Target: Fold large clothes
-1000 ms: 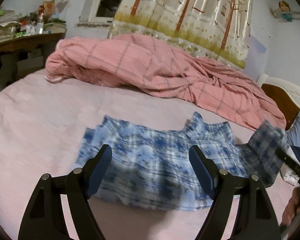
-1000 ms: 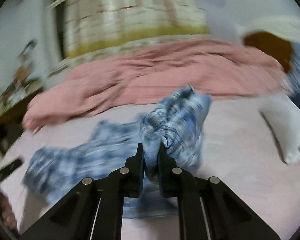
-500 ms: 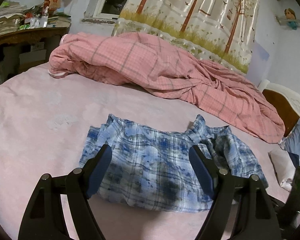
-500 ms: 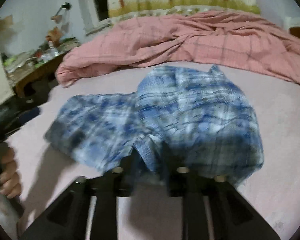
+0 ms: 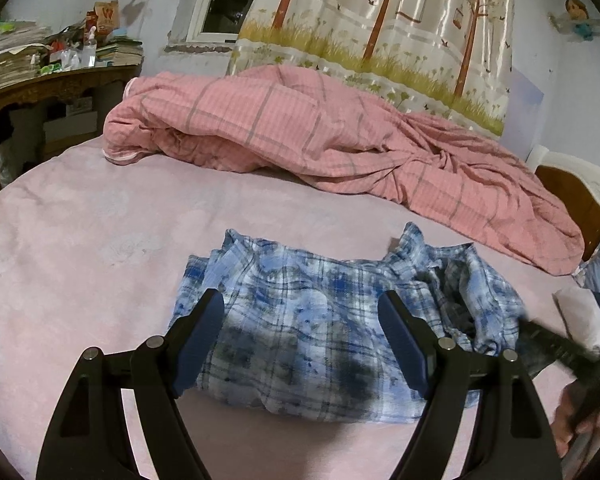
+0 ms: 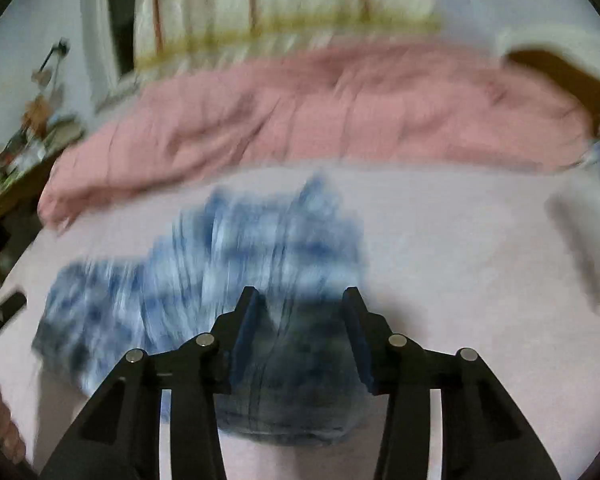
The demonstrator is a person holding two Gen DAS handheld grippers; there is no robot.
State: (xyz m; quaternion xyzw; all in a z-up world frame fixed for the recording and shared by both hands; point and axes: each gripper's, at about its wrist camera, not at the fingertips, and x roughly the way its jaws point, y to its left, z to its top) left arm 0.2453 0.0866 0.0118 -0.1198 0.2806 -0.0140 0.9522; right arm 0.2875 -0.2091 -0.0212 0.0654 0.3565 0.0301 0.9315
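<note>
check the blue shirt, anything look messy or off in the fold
Yes. The shirt's right side is bunched and rumpled rather than flat, with its collar sticking up. Both grippers, left and right, are open above it.

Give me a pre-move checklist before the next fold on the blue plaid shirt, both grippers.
1. Right gripper released: ok, jaws stand open with nothing between them.
2. Left gripper free to grasp: ok, open above the blue plaid shirt, holding nothing.
3. Shirt lies flat on the bed: not ok, the right side is bunched and rumpled.
4. Folded edge lined up: cannot tell, the right wrist view is motion-blurred.
5. Pink quilt apart from the shirt: ok, a strip of bare bed lies between them.
6. White cloth at the right clear of the shirt: cannot tell, the right gripper crosses in front there.
</note>
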